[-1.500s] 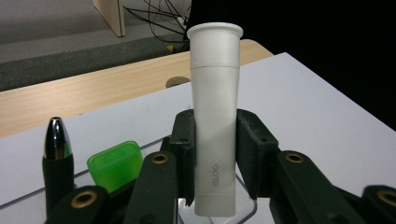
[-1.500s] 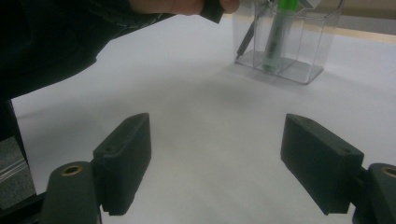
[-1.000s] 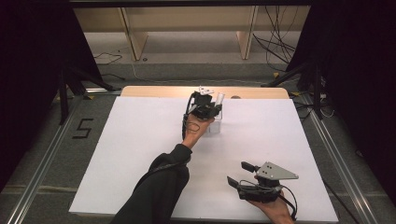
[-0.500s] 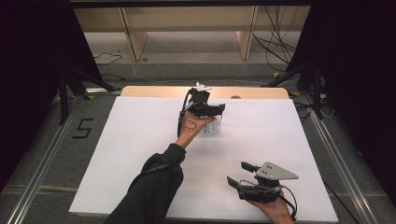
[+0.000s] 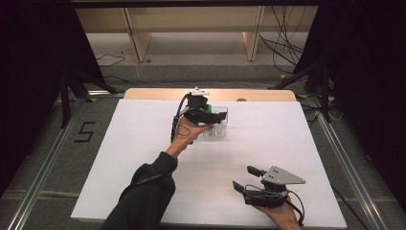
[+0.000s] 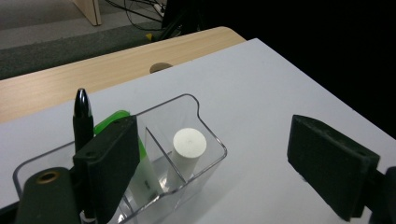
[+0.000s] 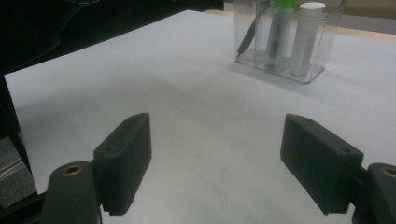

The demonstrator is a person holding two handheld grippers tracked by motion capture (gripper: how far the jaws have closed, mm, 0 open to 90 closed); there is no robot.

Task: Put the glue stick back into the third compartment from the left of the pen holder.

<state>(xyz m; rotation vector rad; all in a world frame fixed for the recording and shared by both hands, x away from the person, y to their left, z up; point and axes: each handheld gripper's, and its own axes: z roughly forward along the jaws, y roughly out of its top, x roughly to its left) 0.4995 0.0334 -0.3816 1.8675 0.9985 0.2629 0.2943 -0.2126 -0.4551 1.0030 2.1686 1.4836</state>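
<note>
At the near right of the white table (image 5: 143, 158), the right gripper (image 5: 244, 178) rests low in the person's hand, jaws spread wide with nothing between them. The right gripper view confirms this: bare table surface lies between the two black pads (image 7: 125, 161).

Farther off, near the table's far middle, the left gripper (image 5: 221, 115) hovers over a clear organizer (image 5: 218, 129). Its jaws have just been opening and now stand spread, pinching nothing; in the left gripper view one pad (image 6: 112, 163) sits over the organizer's compartments and the other over bare table to the right.

The high view shows the organizer as a small transparent box, its contents hidden by the hand. The left gripper view shows them from above: a black pen (image 6: 82, 116), a green-capped marker (image 6: 109, 119) and a white cylinder (image 6: 189, 144) standing in separate compartments. The right gripper view shows the same three items from the side, upright. The marker carries a label, too small to read.

On the floor at the left, a tape mark (image 5: 84, 132) forms the digit "5".
</note>
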